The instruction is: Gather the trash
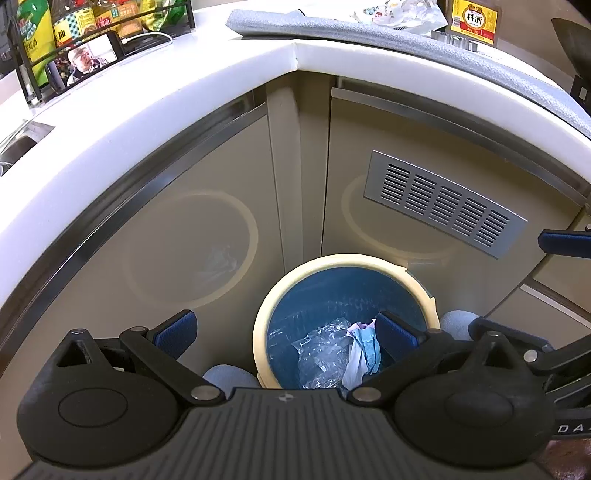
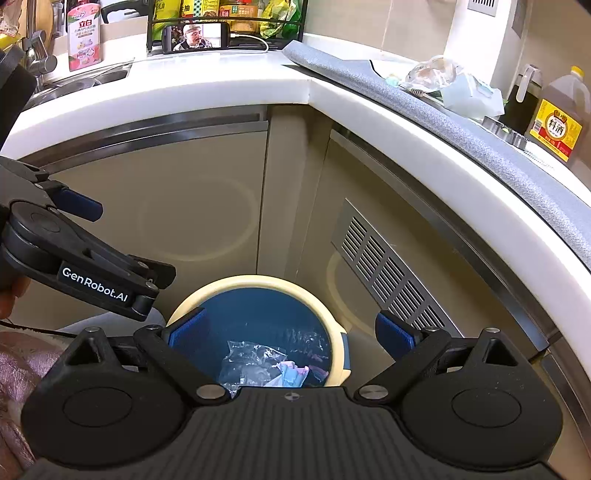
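1. Left wrist view: left gripper (image 1: 286, 334) hangs over the bin (image 1: 345, 321), jaws spread wide, nothing held. Its right pad overlaps the bin's inside in the picture; contact can't be judged.
2. Right gripper (image 2: 290, 332) is also spread wide and empty, above the bin (image 2: 258, 332), left pad over the rim. The left gripper's body shows at left in the right wrist view, marked "GenRobot.AI".
3. Bin: round, cream rim, blue liner, on the floor in the inner corner of the cabinets. Inside lie a crumpled clear plastic wrap (image 1: 321, 350) and a pale pink-and-blue paper wad (image 1: 364, 350), touching each other.
4. Vent grille (image 1: 443, 203) sits on the cabinet door right of the bin.
5. White counter (image 1: 147, 92) wraps the corner above. A grey mat (image 2: 424, 107) lies on its right run, with more trash (image 2: 454, 86) on it: clear plastic and pale blue paper.
6. Bottle (image 2: 557, 118) beyond the mat has a yellow label reading "料酒".
7. Phone (image 2: 195, 37) leans on a wire rack of bottles; a screen image is showing. A pink-labelled bottle (image 2: 84, 35) reading "立白" stands by the sink (image 2: 74, 85).
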Demonstrator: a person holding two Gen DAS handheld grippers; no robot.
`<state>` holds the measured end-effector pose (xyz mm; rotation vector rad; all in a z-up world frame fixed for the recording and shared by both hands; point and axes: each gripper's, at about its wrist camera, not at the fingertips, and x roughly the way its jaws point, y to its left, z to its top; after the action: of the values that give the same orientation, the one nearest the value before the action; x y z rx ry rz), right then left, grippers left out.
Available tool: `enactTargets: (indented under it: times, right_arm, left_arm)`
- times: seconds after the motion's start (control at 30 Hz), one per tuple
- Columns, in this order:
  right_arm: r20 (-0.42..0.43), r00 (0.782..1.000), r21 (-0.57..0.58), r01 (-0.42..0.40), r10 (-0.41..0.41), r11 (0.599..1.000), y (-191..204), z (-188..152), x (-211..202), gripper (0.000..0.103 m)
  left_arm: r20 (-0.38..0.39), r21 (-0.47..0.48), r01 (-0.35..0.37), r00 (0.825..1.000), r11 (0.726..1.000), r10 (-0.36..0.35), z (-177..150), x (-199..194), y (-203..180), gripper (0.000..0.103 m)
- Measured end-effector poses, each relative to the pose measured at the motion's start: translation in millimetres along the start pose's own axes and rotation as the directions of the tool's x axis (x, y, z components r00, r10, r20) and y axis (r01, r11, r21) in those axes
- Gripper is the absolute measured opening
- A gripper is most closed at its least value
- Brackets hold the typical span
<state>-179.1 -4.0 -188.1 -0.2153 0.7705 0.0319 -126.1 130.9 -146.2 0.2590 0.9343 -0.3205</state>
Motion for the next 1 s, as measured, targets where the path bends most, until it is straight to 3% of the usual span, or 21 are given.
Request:
enactTargets:
  times: [1.0]
  right_arm:
    - [-0.026, 1.0, 0.02, -0.006, 0.007, 1.0, -8, -2, 11, 0.097]
  left_arm:
    - [-0.016, 0.001, -0.007, 1.0, 1.0, 0.007, -1, 8, 1, 0.103]
